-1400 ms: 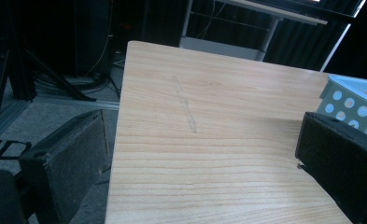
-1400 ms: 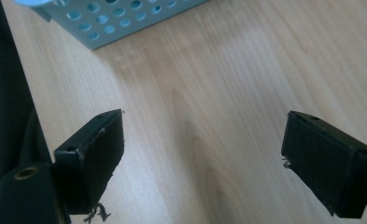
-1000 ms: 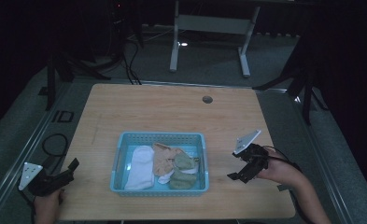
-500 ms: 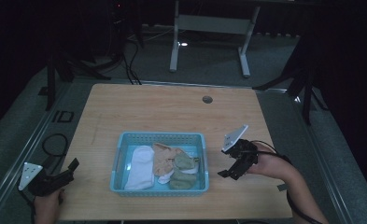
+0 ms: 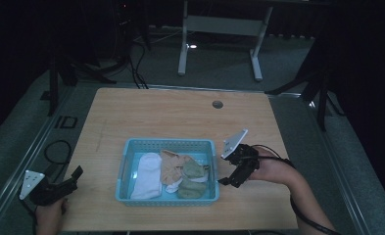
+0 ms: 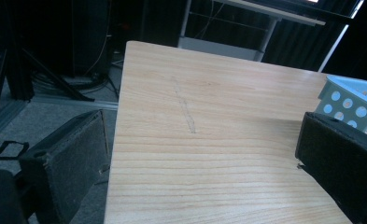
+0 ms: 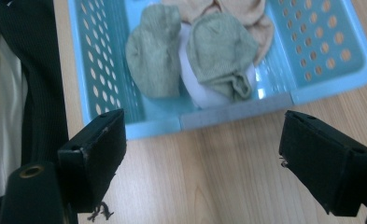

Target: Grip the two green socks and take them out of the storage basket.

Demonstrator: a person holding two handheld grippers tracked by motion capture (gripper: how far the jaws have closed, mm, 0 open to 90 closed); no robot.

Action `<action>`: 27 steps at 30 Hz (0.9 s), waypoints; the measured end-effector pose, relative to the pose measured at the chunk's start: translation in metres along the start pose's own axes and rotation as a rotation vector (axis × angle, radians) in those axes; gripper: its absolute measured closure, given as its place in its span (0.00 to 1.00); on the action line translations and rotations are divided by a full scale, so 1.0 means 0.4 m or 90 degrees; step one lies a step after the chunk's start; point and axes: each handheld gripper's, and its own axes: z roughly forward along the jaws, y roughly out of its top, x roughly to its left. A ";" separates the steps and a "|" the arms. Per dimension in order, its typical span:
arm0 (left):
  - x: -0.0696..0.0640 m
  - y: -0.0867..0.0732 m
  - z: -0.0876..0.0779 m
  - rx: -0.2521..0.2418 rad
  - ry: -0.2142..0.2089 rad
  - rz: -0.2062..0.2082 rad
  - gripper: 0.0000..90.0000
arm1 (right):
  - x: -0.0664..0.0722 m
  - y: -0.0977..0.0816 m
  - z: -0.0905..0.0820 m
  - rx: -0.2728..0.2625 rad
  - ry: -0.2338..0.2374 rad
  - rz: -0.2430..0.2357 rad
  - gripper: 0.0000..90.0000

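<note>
Between the wide-parted jaws of the right gripper (image 7: pixel 202 163) there is only bare wood; they have just been closing a little, yet they grip nothing. Just beyond their tips, in the right gripper view, lies the near wall of the blue basket (image 7: pixel 228 114), and past that wall two olive-green socks (image 7: pixel 190 53) sit side by side, each with its long axis running away from the jaws, the rounded toe ends farthest off and the open cuff of the one nearer the right-hand jaw turned back toward the jaws. They rest on a white sock (image 7: pixel 204 95), with a beige sock (image 7: pixel 246 14) beyond them. In the high view the right gripper (image 5: pixel 231 180) hangs just beside the basket's right-hand wall, its jaws tilted down and toward the basket (image 5: pixel 126 161), the forearm coming in from the lower right with the wrist bent inward. Inside the basket a second white sock (image 5: pixel 146 175) lies lengthwise along the far side from these jaws. The left gripper (image 6: pixel 202 172) has its jaws released too, spread over the empty table (image 6: pixel 209 107), with a corner of the basket just past one jaw; in the high view the left gripper (image 5: pixel 67 180) lies low at the table's edge, well apart from the basket, pointing toward it.
</note>
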 end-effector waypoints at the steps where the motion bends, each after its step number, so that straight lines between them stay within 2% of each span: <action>1: 0.000 0.000 0.000 0.000 0.000 0.000 0.03 | 0.000 0.006 0.002 0.001 0.001 -0.005 0.21; 8: 0.000 0.000 0.000 0.000 -0.001 -0.001 0.03 | 0.001 0.036 0.024 0.006 0.010 -0.017 0.22; 13: 0.000 0.000 0.000 0.000 -0.002 0.000 0.03 | 0.008 0.057 0.057 0.028 0.012 -0.046 0.24; 22: 0.000 0.000 0.000 -0.001 -0.002 0.000 0.03 | 0.013 0.090 0.103 0.030 0.032 -0.052 0.24; 27: 0.000 0.000 -0.001 0.000 -0.003 0.001 0.03 | 0.016 0.099 0.133 0.044 0.042 -0.056 0.24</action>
